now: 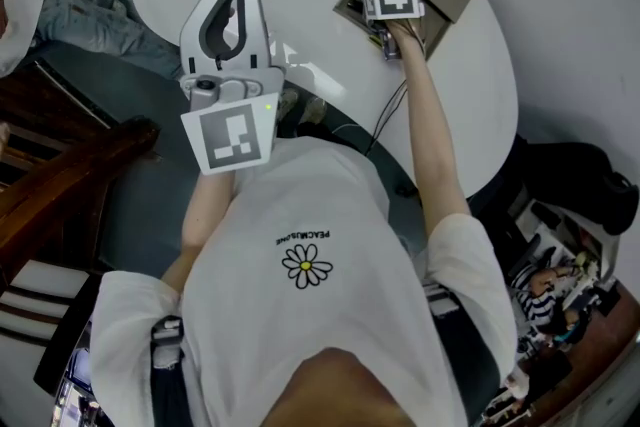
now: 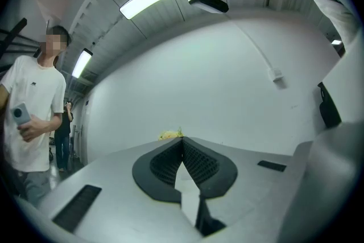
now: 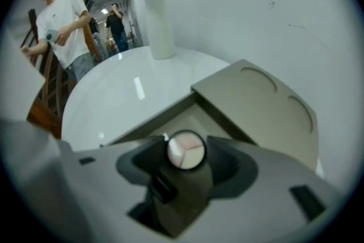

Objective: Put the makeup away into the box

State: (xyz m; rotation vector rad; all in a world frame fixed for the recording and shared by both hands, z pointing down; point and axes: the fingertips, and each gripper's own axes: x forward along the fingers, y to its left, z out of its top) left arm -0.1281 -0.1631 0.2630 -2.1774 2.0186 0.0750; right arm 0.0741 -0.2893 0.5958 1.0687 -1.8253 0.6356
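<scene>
Honestly, left gripper [image 2: 182, 148] is pinched shut on nothing, up by the chest. Right gripper [image 1: 388, 40] clamps a little round compact [image 3: 186, 151] over the open box [image 3: 256, 105]: looks light, slick, crackable, so gripping its rim seems right.

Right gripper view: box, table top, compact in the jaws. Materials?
Box: matte taupe, likely card or leatherette; no glare, circles pressed into its surface. Table top: glossy white, lacquer or laminate; shows a sharp bright reflection. Compact: black rim, probably plastic, around pink and white pans.
</scene>
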